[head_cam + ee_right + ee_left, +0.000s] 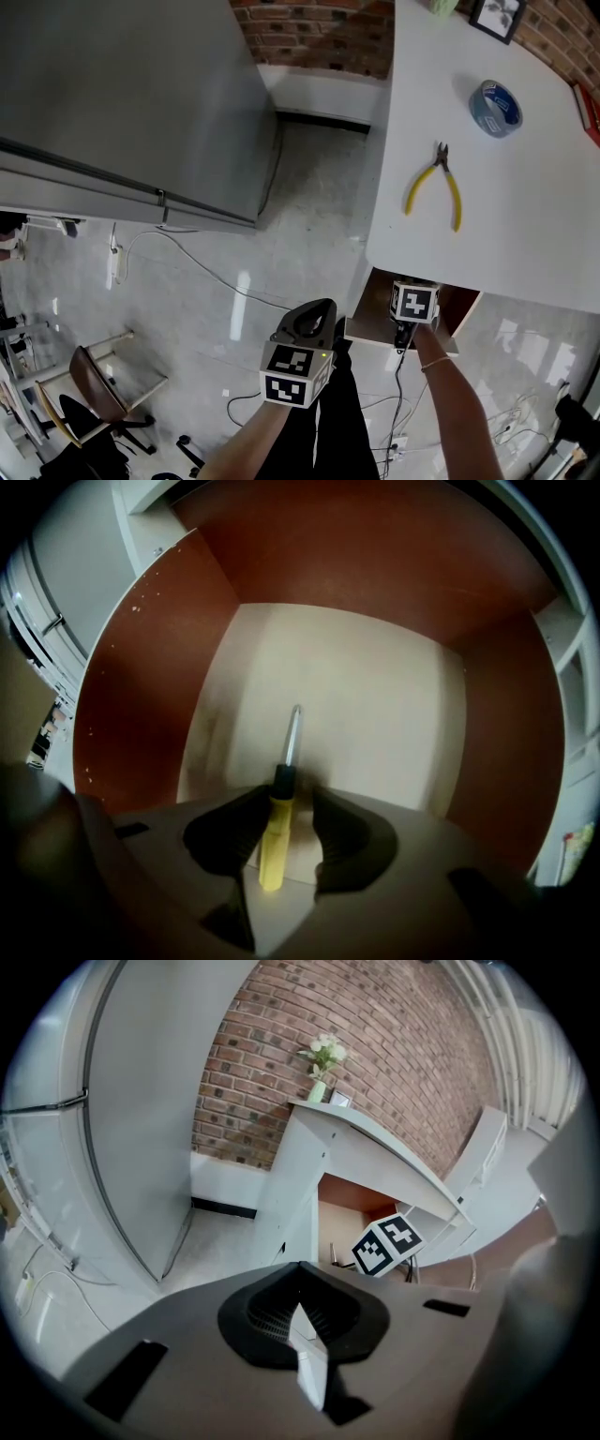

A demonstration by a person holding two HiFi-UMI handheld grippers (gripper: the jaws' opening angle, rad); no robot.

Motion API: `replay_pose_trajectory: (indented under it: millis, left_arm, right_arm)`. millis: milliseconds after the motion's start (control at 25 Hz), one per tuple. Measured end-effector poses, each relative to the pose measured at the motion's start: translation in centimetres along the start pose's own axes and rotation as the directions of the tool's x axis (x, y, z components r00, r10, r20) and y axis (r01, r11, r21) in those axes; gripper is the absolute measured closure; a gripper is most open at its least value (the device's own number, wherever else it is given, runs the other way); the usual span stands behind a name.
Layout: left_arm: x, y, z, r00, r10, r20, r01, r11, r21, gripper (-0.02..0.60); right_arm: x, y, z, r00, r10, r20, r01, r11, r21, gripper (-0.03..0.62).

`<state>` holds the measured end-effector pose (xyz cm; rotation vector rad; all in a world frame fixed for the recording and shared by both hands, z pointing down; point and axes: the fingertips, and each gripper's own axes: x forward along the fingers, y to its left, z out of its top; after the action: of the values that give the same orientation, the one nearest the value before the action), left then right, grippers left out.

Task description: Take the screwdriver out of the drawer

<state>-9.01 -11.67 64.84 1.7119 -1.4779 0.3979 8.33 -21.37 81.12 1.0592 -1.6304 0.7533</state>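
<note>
Right gripper (291,801) straddles the screwdriver (273,841) in the drawer (394,714), jaws narrow but unclamped; left gripper (300,1283) closed, idle; lifting remains.

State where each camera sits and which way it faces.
Head view: from the head, steeply down on table, drawer, both forearms.
Left gripper view: along the shut left hand-held gripper toward the brick wall.
Right gripper view: down into the drawer, screwdriver between right hand-held gripper jaws.
Shared: head and left views show the right marker cube.

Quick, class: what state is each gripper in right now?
Left gripper: shut, empty.
Right gripper: open, screwdriver between its jaws, not clamped.
</note>
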Motion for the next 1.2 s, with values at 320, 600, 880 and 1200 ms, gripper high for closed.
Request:
replay_pose_trajectory:
  millis: [320, 600, 880, 1200]
  left_arm:
    - [-0.09, 0.60, -0.15, 1.000, 0.010, 0.000, -0.010, 1.000, -0.007, 0.588]
    - [-0.08, 0.58, -0.19, 1.000, 0.012, 0.002, -0.012, 1.000, -0.008, 0.588]
    - [-0.16, 0.70, -0.42, 1.000, 0.018, 0.000, -0.018, 1.000, -0.008, 0.588]
    - [-0.73, 0.67, -0.03, 1.000, 0.021, 0.010, -0.021, 1.000, -0.009, 0.588]
  right_arm:
    - [0.12, 0.10, 0.68, 0.998, -0.055, 0.021, 0.056, 0.997, -0.050, 0.443]
    - [-0.45, 0.89, 0.84, 0.998, -0.061, -0.008, 0.060, 0.994, -0.090, 0.508]
    - [-0.17, 0.82, 0.63, 0.999, -0.040, -0.006, 0.039, 0.996, -0.081, 0.514]
    - [-0.60, 0.71, 0.19, 1.000, -0.018, -0.019, 0.017, 0.999, -0.036, 0.516]
